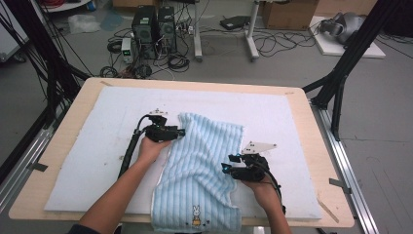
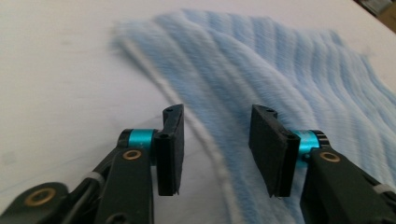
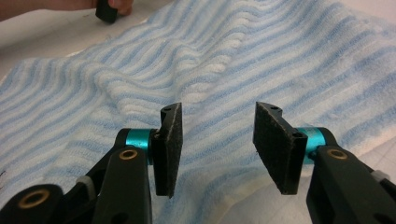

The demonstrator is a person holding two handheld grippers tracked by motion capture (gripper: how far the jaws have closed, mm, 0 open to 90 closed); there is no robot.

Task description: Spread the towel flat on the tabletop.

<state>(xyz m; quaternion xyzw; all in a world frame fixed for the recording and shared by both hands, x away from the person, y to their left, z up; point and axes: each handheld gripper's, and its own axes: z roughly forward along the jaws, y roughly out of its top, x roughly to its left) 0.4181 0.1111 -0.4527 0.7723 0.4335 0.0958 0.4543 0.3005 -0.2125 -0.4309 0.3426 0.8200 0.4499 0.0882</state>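
Towel (image 1: 199,170) is lying rumpled mid-frame on the white-padded surface (image 1: 87,146), its near end with the rabbit patch hanging over the bottom edge. Judging by the poses, both tools are lining up on the long edges to grab.

Left: left tool (image 1: 179,131) is sitting at the towel's upper-left edge, jaws released, nothing between them. In the left gripper view (image 2: 215,140) the white hem is running right between the jaws, so it should be going lower and closing on the hem only, not the pad beneath. Forearm is coming in from lower left, wrist angled right toward the cloth.

Right: right tool (image 1: 227,163) is pointing left at the towel's right edge, mid-frame, jaws also released and empty. In the right gripper view (image 3: 217,140) they are hovering over the striped pile; better to be biting the edge fold, not the bulk. Hand is gripping from below, forearm entering at bottom right.
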